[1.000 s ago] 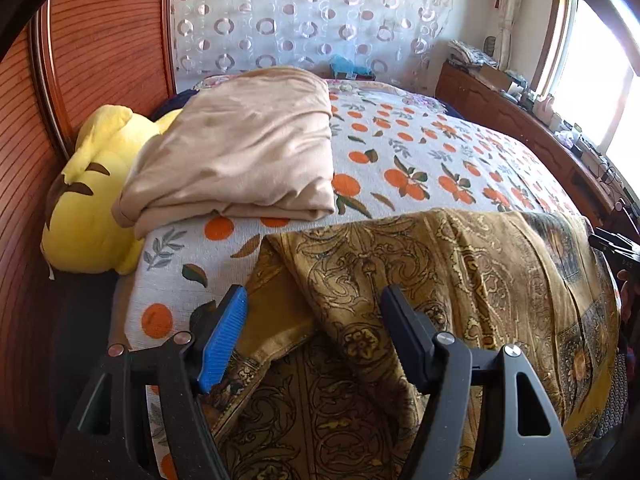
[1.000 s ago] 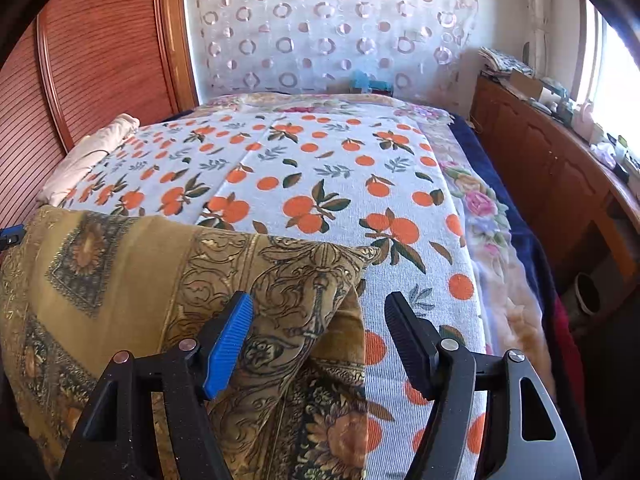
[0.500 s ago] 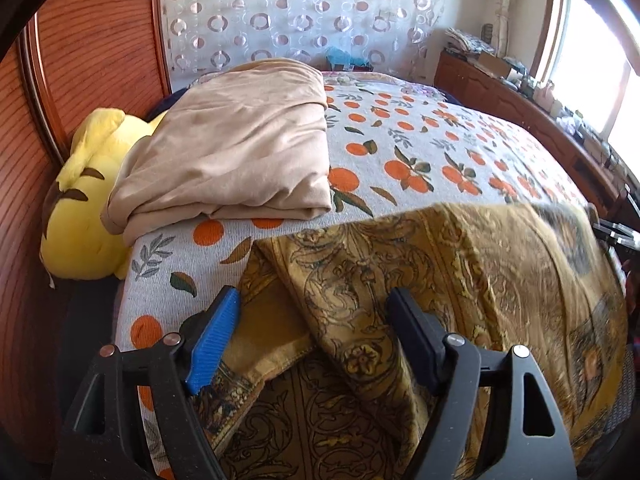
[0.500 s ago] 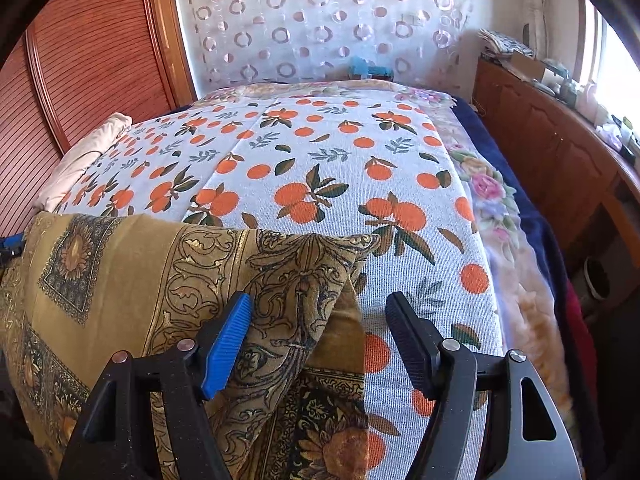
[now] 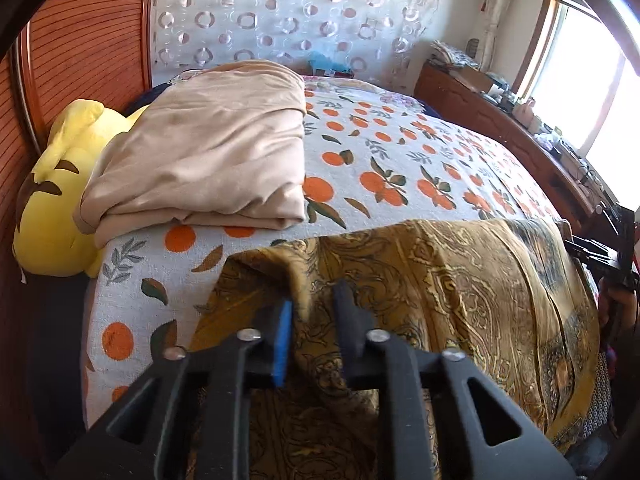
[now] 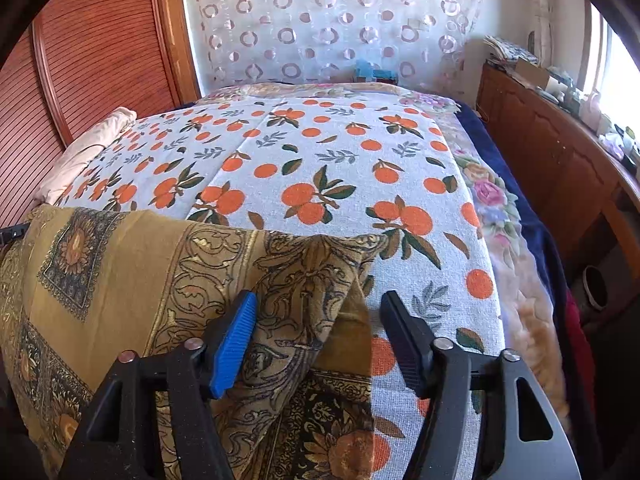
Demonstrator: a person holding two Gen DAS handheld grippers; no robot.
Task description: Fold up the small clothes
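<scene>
Left gripper (image 5: 312,312), black frame with one blue ribbed pad: jaws have just been closing and now pinch a raised fold of the mustard-gold patterned cloth (image 5: 420,280) at its left corner. A second ago this corner lay slack between wide-spread fingers; now it is bunched up between them.

Right gripper (image 6: 320,316), same make: jaws have been narrowing but stand apart. The cloth's right corner (image 6: 312,272) rises between them against the blue pad; the black finger (image 6: 404,340) is clear of the fabric.

The cloth is draped over the near edge of the bed, stretched between the two grippers, its lower part hanging down toward the viewer.

White bedspread printed with oranges and green leaves (image 6: 328,160): open and flat beyond the cloth.

Folded beige blanket (image 5: 208,152): on the bedspread's left side, near the cloth's left corner but apart from it. Yellow plush toy (image 5: 56,200) wedged beside it against the reddish slatted wooden panel (image 5: 80,52).

Floral quilt edge and dark blue cover (image 6: 532,240) along the bed's right side; a narrow gap separates them from the long brown wooden cabinet (image 6: 552,152), its top cluttered under the bright window.

Far end: sheer curtain with ring pattern (image 6: 320,20).
</scene>
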